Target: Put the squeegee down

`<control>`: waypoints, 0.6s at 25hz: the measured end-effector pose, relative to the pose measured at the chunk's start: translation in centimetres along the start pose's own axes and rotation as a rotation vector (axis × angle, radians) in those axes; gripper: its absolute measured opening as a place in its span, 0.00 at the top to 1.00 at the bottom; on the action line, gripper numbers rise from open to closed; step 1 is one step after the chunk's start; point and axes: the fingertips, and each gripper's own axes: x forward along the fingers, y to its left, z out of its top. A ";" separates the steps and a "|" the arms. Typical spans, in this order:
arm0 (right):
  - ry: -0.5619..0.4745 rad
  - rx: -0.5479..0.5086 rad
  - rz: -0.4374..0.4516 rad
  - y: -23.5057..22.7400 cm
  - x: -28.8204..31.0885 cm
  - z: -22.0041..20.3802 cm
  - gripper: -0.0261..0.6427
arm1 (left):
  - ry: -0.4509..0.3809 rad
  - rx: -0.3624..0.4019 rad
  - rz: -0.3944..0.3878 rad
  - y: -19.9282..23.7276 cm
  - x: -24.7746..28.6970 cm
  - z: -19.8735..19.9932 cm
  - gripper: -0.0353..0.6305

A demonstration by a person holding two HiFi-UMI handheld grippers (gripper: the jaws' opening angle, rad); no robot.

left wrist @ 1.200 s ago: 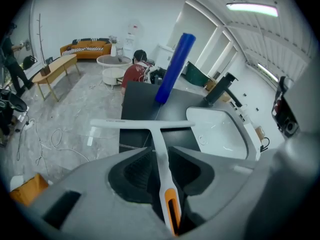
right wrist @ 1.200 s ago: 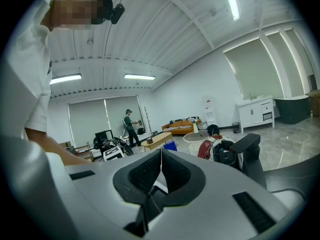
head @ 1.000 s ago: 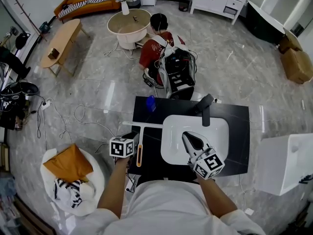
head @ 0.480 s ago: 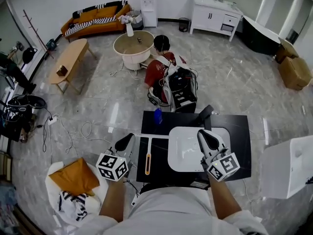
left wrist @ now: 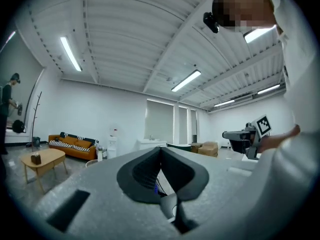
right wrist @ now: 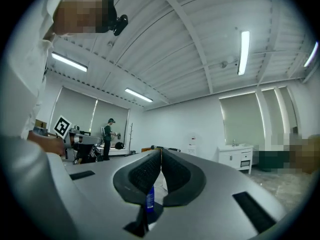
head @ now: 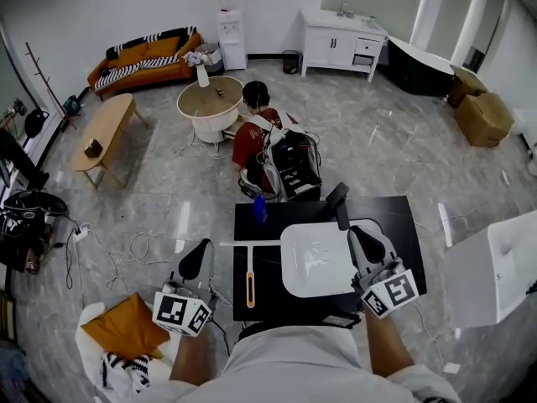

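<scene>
Squeegee (head: pixel 249 269), T-shaped with an orange grip, lay flat on the black counter (head: pixel 270 288) between left gripper (head: pixel 195 260) and right gripper (head: pixel 365 246), both clenched empty.

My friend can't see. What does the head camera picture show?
The squeegee lies flat on the black counter, left of the white sink, with nothing holding it. The left gripper is off to its left, shut and empty; the right gripper, also shut, is by the sink's right side.
</scene>
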 end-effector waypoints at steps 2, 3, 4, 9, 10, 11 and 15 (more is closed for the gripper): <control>0.009 0.000 -0.026 -0.4 -0.8 -0.1 0.94 | -0.011 0.006 0.016 -0.3 -0.4 0.1 0.92; 0.013 0.000 -0.033 -0.5 -1.2 -0.2 0.94 | -0.009 0.018 0.022 -0.5 -0.5 0.0 0.92; 0.016 0.000 -0.035 -0.6 -1.5 -0.3 0.94 | -0.004 0.040 0.026 -0.9 -0.6 -0.1 0.92; 0.007 -0.006 0.000 -0.5 -2.8 -0.4 0.94 | -0.023 0.156 0.036 -3.9 -1.1 0.4 0.92; 0.003 -0.004 0.011 -0.5 -3.1 -0.4 0.94 | -0.031 0.153 0.035 -4.4 -1.3 0.5 0.92; 0.000 -0.003 0.025 -0.5 -3.5 -0.4 0.94 | -0.040 0.150 0.034 -5.0 -1.4 0.7 0.92; 0.012 0.002 0.083 -0.9 -6.0 -0.1 0.94 | -0.077 0.169 0.035 -8.4 -2.2 2.3 0.92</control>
